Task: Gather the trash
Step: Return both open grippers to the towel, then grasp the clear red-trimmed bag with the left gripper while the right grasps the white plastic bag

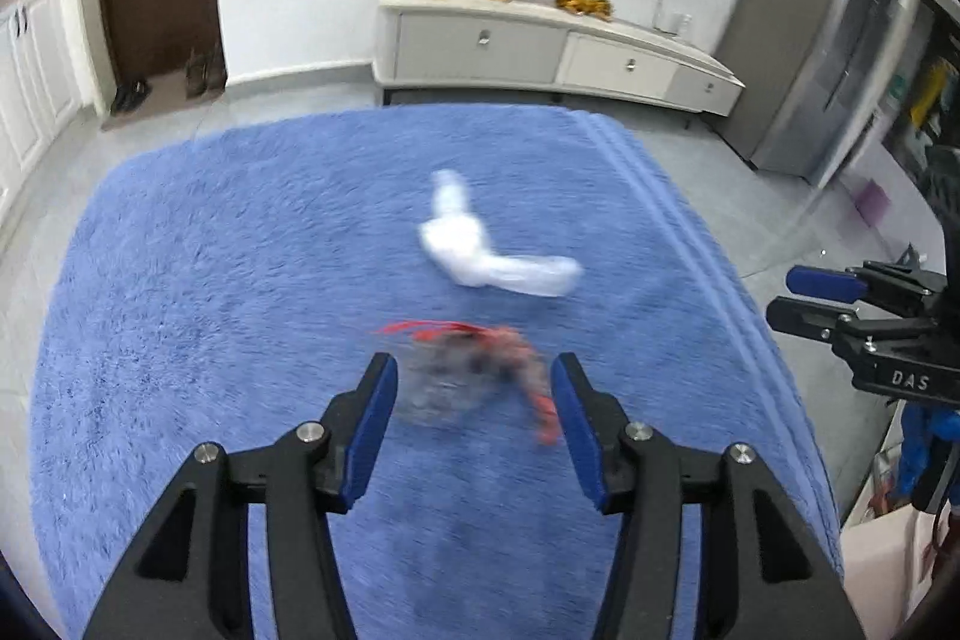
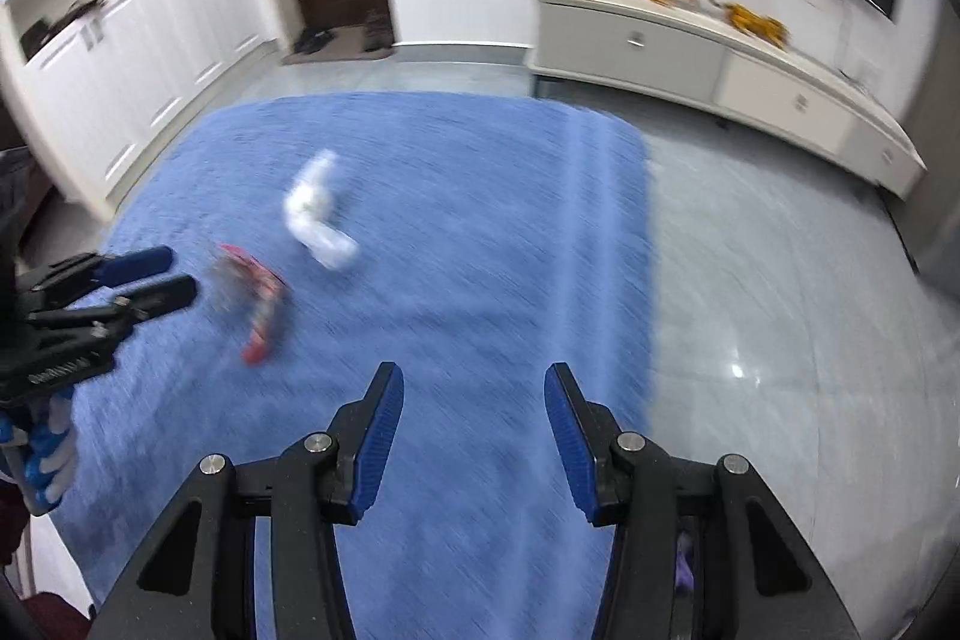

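Left hand-held gripper (image 1: 474, 388) angled downward, jaws apart — right hand-held gripper (image 2: 474, 400) likewise, nothing held

Each tool is built of matte black plastic linkages, with round silver screw heads seen at the joints. On the left tool (image 1: 474, 400), at the lower centre of its own view, blue ribbed pads (image 1: 369, 430) are fitted to the inner faces of two tapered fingers. The right tool (image 2: 474, 412) is made alike. White lettering is printed on its black body at the right edge of the left view.
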{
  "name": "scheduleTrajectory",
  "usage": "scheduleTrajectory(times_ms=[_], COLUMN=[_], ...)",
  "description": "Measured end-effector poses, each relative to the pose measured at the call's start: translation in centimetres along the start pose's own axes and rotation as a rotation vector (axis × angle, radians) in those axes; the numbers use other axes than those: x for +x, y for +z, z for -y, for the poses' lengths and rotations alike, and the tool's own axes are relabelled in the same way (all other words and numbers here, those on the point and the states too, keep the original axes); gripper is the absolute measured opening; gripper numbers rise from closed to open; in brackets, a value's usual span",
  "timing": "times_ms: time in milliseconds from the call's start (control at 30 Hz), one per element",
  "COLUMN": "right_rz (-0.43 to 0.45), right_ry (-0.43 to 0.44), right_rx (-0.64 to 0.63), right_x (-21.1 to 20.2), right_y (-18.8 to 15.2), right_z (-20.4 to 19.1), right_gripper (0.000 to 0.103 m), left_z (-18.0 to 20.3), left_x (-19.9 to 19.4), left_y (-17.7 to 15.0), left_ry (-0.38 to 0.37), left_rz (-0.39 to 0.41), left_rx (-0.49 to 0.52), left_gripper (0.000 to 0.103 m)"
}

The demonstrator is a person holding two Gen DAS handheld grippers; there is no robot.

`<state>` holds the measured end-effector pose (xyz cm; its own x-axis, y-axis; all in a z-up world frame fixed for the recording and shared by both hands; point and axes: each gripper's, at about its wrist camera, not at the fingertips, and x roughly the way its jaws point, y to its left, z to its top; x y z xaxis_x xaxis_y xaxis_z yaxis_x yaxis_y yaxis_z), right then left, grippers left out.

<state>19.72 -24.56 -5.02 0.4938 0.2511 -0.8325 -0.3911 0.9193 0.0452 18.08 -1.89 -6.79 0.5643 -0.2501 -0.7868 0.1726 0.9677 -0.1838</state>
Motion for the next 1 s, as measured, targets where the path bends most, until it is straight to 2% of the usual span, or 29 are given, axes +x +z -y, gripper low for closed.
scheduleTrajectory(times_ms=[67, 233, 367, 533, 567, 633, 667, 700, 800, 867, 1000], right_rz=[-0.006, -0.032, -0.064, -0.103, -0.110, -0.123, -0.129, -0.134, -0.140, -0.123, -0.084], right_ry=[0.016, 0.048, 0.068, 0.106, 0.114, 0.133, 0.133, 0.130, 0.128, 0.120, 0.104], right_rx=[-0.037, -0.119, -0.136, -0.121, -0.117, -0.108, -0.113, -0.120, -0.133, -0.138, -0.117], right_x=[1.7, 5.9, 8.9, 11.7, 12.2, 12.9, 13.3, 13.6, 13.7, 13.1, 10.8], right_y=[1.8, 5.6, 6.6, 7.3, 7.4, 7.4, 7.6, 7.5, 7.0, 6.4, 4.9], right_z=[-1.9, -6.4, -8.0, -8.9, -9.1, -9.2, -9.4, -9.5, -9.6, -9.3, -7.4], right_gripper=[0.047, 0.047, 0.046, 0.046, 0.046, 0.046, 0.044, 0.037, 0.024, 0.019, 0.016], left_z=[-1.1, -1.2, -1.2, -1.8, -1.9, -2.1, -2.1, -2.0, -2.3, -2.3, -1.3], left_x=[1.1, 3.7, 5.3, 6.4, 6.5, 6.6, 6.6, 6.6, 6.3, 5.9, 4.4], left_y=[0.3, 0.4, -0.2, -0.6, -0.6, -0.6, -0.6, -0.7, -0.9, -1.4, -2.3], left_ry=[-0.031, -0.106, -0.166, -0.195, -0.208, -0.202, -0.192, -0.182, -0.169, -0.159, -0.139], left_rz=[-0.013, -0.046, -0.084, -0.092, -0.099, -0.101, -0.099, -0.098, -0.101, -0.104, -0.105], left_rx=[-0.014, 0.033, 0.032, 0.011, 0.006, 0.004, 0.011, 0.016, 0.008, 0.009, 0.029], left_gripper=[0.051, 0.051, 0.049, 0.028, 0.020, 0.015, 0.012, 0.008, 0.005, 0.004, 0.003])
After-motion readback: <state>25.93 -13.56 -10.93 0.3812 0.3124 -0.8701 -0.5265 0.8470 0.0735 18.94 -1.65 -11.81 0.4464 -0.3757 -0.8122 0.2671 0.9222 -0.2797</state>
